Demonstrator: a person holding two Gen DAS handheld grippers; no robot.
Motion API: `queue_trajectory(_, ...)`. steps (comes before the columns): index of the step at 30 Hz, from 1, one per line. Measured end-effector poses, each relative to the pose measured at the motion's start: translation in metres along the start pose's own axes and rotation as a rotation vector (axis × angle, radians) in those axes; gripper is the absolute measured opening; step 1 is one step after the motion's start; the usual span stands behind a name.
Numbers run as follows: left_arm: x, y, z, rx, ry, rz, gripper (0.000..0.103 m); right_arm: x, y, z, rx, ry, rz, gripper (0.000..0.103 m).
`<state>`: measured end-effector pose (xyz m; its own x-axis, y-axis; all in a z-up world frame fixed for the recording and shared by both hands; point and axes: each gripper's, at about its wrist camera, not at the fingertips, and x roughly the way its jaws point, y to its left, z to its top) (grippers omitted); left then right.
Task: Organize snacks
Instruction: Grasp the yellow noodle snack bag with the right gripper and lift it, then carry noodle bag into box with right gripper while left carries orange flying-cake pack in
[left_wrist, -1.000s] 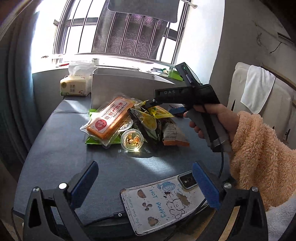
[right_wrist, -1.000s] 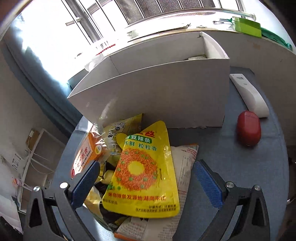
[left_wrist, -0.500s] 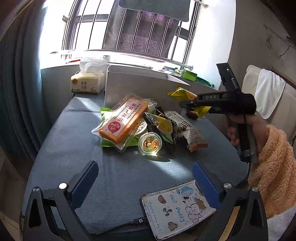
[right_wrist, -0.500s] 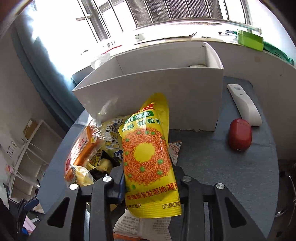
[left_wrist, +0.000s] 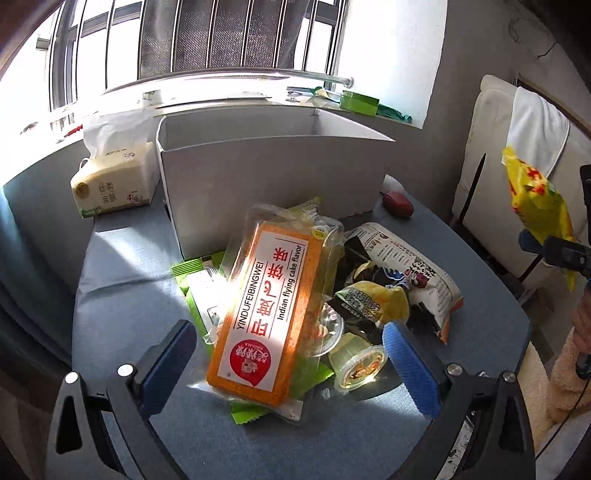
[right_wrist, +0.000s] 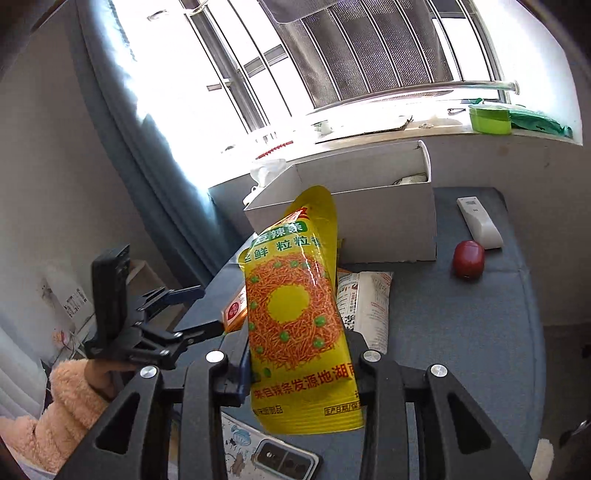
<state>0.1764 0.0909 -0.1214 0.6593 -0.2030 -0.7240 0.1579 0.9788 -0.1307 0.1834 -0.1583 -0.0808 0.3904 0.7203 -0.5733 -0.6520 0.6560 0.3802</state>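
Note:
My right gripper (right_wrist: 299, 373) is shut on a yellow snack bag (right_wrist: 295, 317) and holds it upright, high above the table; the bag also shows at the right edge of the left wrist view (left_wrist: 535, 199). My left gripper (left_wrist: 288, 354) is open and empty, low over the snack pile. Between its fingers lies an orange cake pack (left_wrist: 262, 314) on green packets (left_wrist: 192, 280). A jelly cup (left_wrist: 358, 365), a small yellow packet (left_wrist: 373, 295) and a white printed bag (left_wrist: 413, 269) lie beside it. An open white box (left_wrist: 273, 181) stands behind the pile.
A tissue pack (left_wrist: 110, 184) stands left of the box. A red oval object (right_wrist: 468, 258) and a white remote (right_wrist: 480, 221) lie right of the box. A phone (right_wrist: 284, 458) lies at the table's near edge. A chair with a white towel (left_wrist: 535, 122) stands at the right.
My right gripper closed on the yellow bag and lifted it up off the pile. My left gripper moved forward, close over the orange cake pack.

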Motion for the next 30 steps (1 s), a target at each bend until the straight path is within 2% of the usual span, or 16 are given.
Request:
queue_trajectory(5,0.045,0.006,0.007,0.062,0.109,0.017,0.103,-0.006,0.005,-0.014,-0.016,0.007,-0.02,0.038)
queue_trajectory(7,0.049,0.003,0.01,0.089,0.111,0.007,0.101,-0.007,0.003,-0.017,-0.003,0.011,-0.021,0.038)
queue_trajectory(9,0.046,-0.002,0.01,0.115,0.104,0.009,0.087,-0.007,-0.001,-0.019,0.008,0.017,-0.022,0.038)
queue_trajectory(15,0.029,-0.01,0.004,0.105,0.09,-0.004,0.058,-0.002,-0.008,-0.026,0.032,0.043,-0.031,0.038)
queue_trajectory(21,0.003,-0.01,-0.014,0.061,0.045,-0.05,0.055,0.005,-0.008,-0.031,0.039,0.059,-0.021,0.038)
queue_trajectory(23,-0.011,-0.009,-0.018,0.046,0.006,-0.052,0.055,0.007,-0.007,-0.031,0.036,0.062,-0.019,0.038)
queue_trajectory(27,-0.037,-0.005,-0.016,0.005,-0.071,-0.023,0.055,0.011,-0.006,-0.027,0.03,0.062,-0.008,0.038)
queue_trajectory(30,-0.053,-0.002,-0.003,-0.027,-0.13,-0.062,0.055,0.016,-0.006,-0.019,0.038,0.056,0.011,0.038)
